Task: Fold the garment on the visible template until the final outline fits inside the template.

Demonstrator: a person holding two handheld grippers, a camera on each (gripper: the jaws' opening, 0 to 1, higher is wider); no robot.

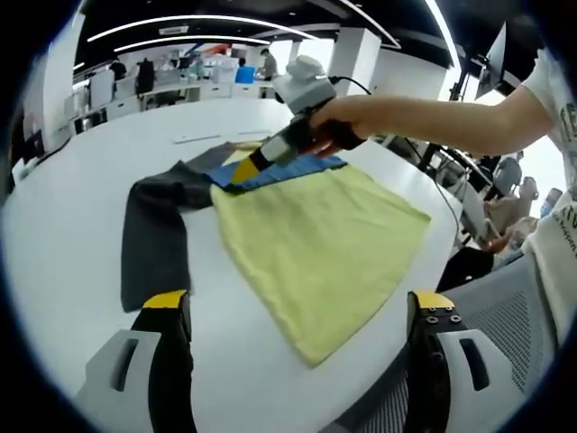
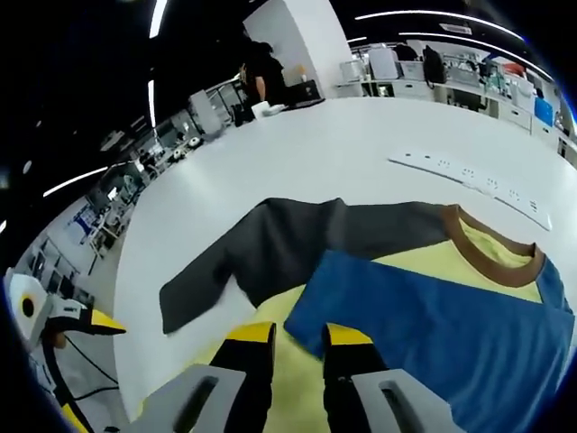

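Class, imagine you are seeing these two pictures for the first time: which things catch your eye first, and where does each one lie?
The yellow body of the garment spreads across the white table in the left gripper view, with its dark grey sleeve stretched out beside it. At its far end the right gripper, held in a person's hand, works at the blue panel; in the right gripper view its jaws stand nearly closed at that panel's edge.
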